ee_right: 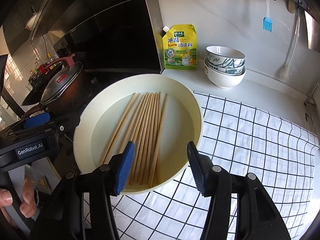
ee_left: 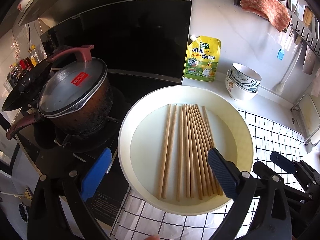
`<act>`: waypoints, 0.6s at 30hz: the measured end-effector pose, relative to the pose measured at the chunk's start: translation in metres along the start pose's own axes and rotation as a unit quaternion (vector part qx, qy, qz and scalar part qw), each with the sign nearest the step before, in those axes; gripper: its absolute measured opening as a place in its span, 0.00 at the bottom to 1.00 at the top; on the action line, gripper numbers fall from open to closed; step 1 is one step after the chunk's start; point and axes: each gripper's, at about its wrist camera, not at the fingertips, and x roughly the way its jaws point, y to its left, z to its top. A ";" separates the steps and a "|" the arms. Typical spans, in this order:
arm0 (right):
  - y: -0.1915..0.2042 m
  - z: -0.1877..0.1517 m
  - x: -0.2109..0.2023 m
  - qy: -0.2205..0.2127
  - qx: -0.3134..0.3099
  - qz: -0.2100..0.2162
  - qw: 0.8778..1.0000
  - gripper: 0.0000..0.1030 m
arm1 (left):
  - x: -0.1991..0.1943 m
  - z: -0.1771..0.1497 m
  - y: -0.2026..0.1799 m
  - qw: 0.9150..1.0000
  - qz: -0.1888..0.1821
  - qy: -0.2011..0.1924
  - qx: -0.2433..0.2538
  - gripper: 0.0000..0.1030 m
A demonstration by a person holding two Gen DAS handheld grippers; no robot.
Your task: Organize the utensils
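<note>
Wooden chopsticks (ee_left: 190,150) are laid in a cream basin (ee_left: 244,124); left gripper (ee_left: 158,176) and right gripper (ee_right: 160,170) are held agape, empty.

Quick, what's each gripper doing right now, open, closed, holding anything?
Left gripper: open, holding nothing, above the near edge of the basin.
Right gripper: open, holding nothing, over the chopsticks.

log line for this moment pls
phase: pre-grasp | left gripper: open, empty | right gripper: open, empty | chopsticks: flat in basin | nothing held
</note>
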 end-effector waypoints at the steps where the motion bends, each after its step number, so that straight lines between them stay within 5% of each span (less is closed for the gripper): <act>1: 0.000 0.000 0.000 0.000 0.000 0.000 1.000 0.51 | 0.000 0.000 0.000 1.000 0.000 0.000 -0.001 0.93; 18: 0.002 0.001 0.003 0.002 -0.001 -0.002 1.000 0.51 | 0.006 0.000 0.001 1.000 0.000 0.009 -0.002 0.93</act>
